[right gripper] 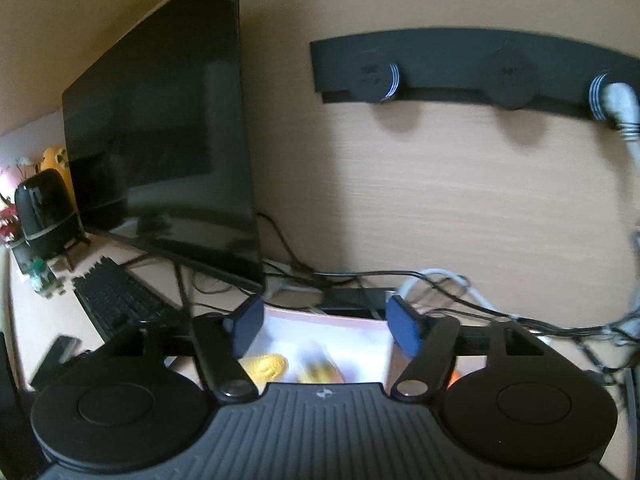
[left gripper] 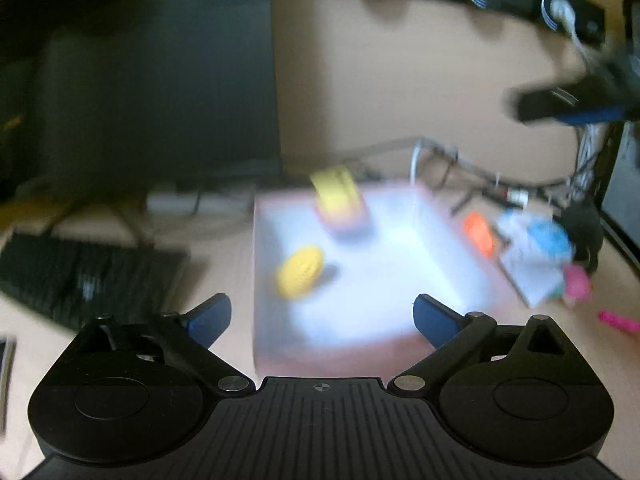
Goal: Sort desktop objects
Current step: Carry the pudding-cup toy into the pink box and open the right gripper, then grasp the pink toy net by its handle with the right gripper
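A white box with a pinkish rim (left gripper: 340, 354) stands on the desk, blurred in the left wrist view. Inside it lie a yellow oval object (left gripper: 300, 272) and a yellow block on a red and blue base (left gripper: 340, 204). My left gripper (left gripper: 322, 320) hangs over the box's near edge, open, with nothing between its blue pads. My right gripper (left gripper: 560, 104) shows at the upper right, off to the box's far right. In the right wrist view that gripper (right gripper: 326, 328) is open and empty above the box (right gripper: 340, 320), with the yellow oval (right gripper: 266, 366) and the yellow block (right gripper: 320, 372) below.
A dark monitor (right gripper: 168, 128) and a black keyboard (left gripper: 88, 276) sit left of the box. Cables (right gripper: 460, 292) run behind it. An orange object (left gripper: 478, 234), a blue and white packet (left gripper: 536, 252) and pink items (left gripper: 578, 284) lie to its right. A black speaker (right gripper: 46, 208) stands far left.
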`<state>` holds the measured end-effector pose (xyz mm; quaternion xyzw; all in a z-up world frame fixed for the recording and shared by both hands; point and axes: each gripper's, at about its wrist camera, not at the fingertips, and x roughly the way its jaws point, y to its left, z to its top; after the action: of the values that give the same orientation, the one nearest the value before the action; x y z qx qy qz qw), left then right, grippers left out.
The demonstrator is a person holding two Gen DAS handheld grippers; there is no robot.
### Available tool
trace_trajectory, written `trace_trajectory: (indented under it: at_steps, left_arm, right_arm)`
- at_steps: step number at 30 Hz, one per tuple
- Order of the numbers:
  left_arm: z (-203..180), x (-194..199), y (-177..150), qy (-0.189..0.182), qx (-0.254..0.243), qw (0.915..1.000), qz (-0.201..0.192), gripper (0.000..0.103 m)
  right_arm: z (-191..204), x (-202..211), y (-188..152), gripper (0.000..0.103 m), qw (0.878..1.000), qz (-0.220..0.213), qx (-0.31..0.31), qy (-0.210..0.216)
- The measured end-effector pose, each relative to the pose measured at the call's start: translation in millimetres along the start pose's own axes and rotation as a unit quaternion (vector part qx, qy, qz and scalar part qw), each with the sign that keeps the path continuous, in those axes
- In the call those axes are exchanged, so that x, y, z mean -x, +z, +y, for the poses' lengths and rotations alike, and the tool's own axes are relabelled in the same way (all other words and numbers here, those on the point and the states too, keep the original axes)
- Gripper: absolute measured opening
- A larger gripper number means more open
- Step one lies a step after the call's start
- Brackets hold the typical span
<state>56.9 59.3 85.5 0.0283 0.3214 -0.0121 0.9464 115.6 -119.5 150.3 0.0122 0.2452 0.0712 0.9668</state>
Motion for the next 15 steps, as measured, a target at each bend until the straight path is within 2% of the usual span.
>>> trace_trajectory:
  at_steps: [2,5,8,11,15]
  left_arm:
    - [-9.3,3.5,-15.3,-0.01,0.015,0.9993,0.032,0.101]
    - [-25.7,10.4,-32.9,-0.045,0.028,0.9968,0.06,0.102]
    - [-49.6,15.7,-45.5,-0.07,0.02,0.9957,0.056,0.102]
    - [-69.7,18.2,-47.7,-0.084,0.016,0.9945,0.061,0.102]
    - [-87.6,21.2,-47.2,-0.111,0.014,0.9919,0.061,0.102]
  right_arm:
    - [-5.0,18.7,-30.8,0.07,0.999,0.007,0.038,-0.035]
    - [-18.0,49.8,-86.3,0.07,0.994,0.05,0.066,-0.066]
    - [-38.5,82.9,-136.1,0.069,0.987,0.099,0.07,-0.104]
    - [-58.5,110.4,-170.8,0.069,0.974,0.12,0.086,-0.171]
    - [-78.2,117.3,-200.5,0.048,0.956,0.164,0.109,-0.218]
